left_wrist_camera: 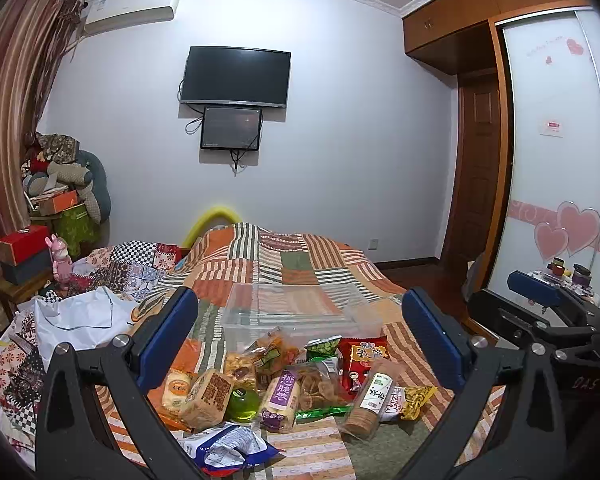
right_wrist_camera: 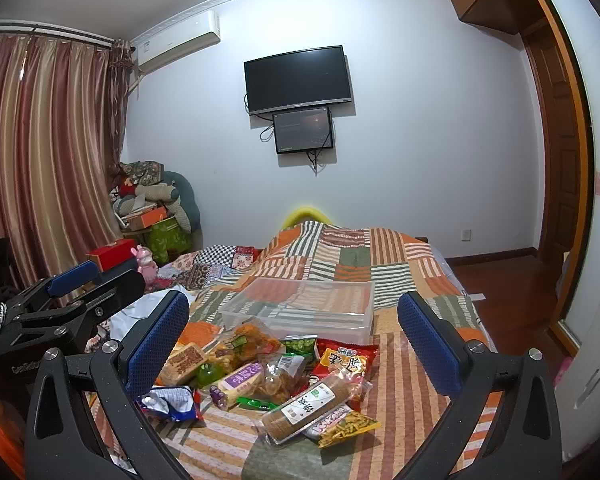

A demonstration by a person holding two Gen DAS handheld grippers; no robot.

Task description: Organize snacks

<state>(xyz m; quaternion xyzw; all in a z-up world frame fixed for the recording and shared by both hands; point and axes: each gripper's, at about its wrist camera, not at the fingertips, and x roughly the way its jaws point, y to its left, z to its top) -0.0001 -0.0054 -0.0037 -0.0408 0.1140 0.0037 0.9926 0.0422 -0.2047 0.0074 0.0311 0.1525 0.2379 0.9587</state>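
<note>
Left gripper [left_wrist_camera: 300, 344]: blue-padded jaws spread wide, holding nothing, raised over the near end of the snack pile.
Right gripper [right_wrist_camera: 294, 340]: jaws likewise wide apart and empty, hovering above the same pile; the left gripper shows at its left edge.
Blue-and-white bag [right_wrist_camera: 170, 398]: crumpled, nearest the left side of the pile.
Biscuit roll [right_wrist_camera: 306, 408]: long clear-wrapped roll lying tilted at the near right, resting partly on a yellow packet [right_wrist_camera: 348, 428].
Snack pile [left_wrist_camera: 284, 380]: packets heaped together on the bed, among them a purple-labelled pack [left_wrist_camera: 278, 398], a green jelly cup [left_wrist_camera: 242, 400] and a red bag [left_wrist_camera: 360, 360].
Clear bin [right_wrist_camera: 300, 306]: see-through plastic box, empty, just behind the pile.
Bed [right_wrist_camera: 416, 360]: striped patchwork quilt under everything.
Far wall: a dark television [right_wrist_camera: 298, 78] with a smaller screen [right_wrist_camera: 302, 130] below it.
</note>
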